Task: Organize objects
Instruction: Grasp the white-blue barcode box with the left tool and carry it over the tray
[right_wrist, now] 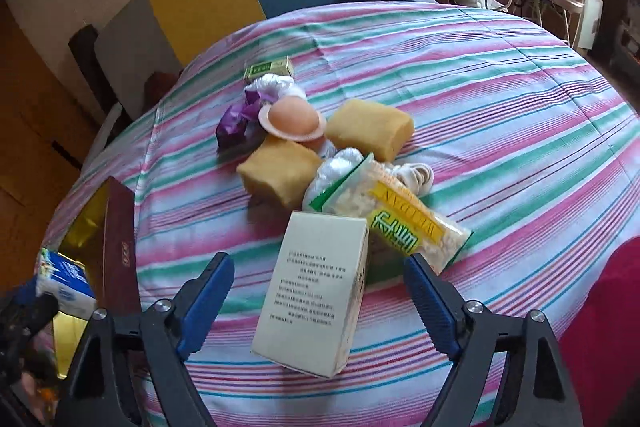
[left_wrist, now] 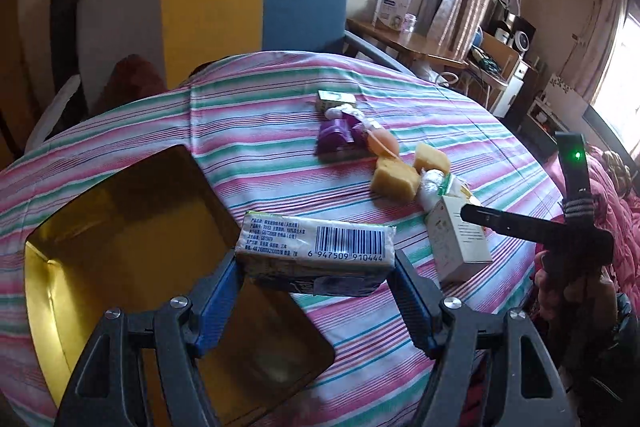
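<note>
Between the left tongs (left_wrist: 314,267), a tissue pack (left_wrist: 316,253) is sitting clamped, long axis crosswise, over the gold tin (left_wrist: 120,227). Right tongs (right_wrist: 320,287) are gaping around a white box (right_wrist: 316,291), upright and tilted, on the striped bedsheet (right_wrist: 500,107).

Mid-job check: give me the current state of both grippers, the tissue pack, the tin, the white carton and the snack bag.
left gripper: shut on the tissue pack.
tissue pack: held off the cloth, over the tin's edge.
gold tin: open, lidless, nothing visible inside.
right gripper: open, pads clear of the white carton.
white carton: lying flat on the cloth between the right fingers, closed.
snack bag: sealed, lying partly under the carton.
</note>
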A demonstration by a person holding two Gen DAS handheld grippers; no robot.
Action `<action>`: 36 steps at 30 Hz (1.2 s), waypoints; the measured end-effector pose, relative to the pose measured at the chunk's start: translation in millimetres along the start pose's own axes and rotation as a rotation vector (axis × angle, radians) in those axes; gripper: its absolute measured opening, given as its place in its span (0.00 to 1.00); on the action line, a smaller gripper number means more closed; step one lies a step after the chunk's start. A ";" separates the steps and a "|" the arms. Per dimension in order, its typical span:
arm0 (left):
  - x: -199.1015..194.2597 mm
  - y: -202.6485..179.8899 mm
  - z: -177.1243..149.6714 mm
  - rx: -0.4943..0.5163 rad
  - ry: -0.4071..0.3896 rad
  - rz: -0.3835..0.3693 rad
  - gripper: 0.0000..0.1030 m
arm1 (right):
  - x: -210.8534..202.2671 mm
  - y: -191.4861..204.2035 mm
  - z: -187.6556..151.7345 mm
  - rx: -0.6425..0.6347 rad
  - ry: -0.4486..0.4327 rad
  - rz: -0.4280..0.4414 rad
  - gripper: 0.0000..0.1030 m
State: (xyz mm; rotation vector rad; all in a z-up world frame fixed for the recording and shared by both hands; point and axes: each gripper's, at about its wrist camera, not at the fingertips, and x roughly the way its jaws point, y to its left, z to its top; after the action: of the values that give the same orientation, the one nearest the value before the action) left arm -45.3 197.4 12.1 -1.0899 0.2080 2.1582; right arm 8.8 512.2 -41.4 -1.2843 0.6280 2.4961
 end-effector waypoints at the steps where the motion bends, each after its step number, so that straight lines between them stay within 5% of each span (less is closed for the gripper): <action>1: -6.4 14.1 -3.5 -0.026 -0.004 0.014 0.72 | 3.2 1.4 -2.3 -0.008 0.015 -0.013 0.79; 3: -16.2 43.3 -11.1 -0.071 -0.009 0.055 0.72 | 15.0 4.0 -3.4 -0.032 0.068 -0.062 0.74; 5: -25.5 79.0 -19.1 -0.121 -0.011 0.112 0.72 | 21.2 6.1 -4.2 -0.052 0.092 -0.063 0.58; 14: -27.4 216.9 -30.7 -0.383 0.001 0.246 0.72 | 17.6 13.6 -4.9 -0.105 0.087 -0.084 0.55; 36: 61.0 272.0 4.2 -0.486 0.090 0.395 0.73 | 24.5 19.7 -4.2 -0.136 0.082 -0.092 0.54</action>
State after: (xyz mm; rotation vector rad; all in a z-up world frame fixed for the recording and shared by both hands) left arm -249.5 28.8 -75.1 -1.5216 -0.0770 2.5937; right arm -10.5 493.8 -58.6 -1.4361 0.4119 2.4580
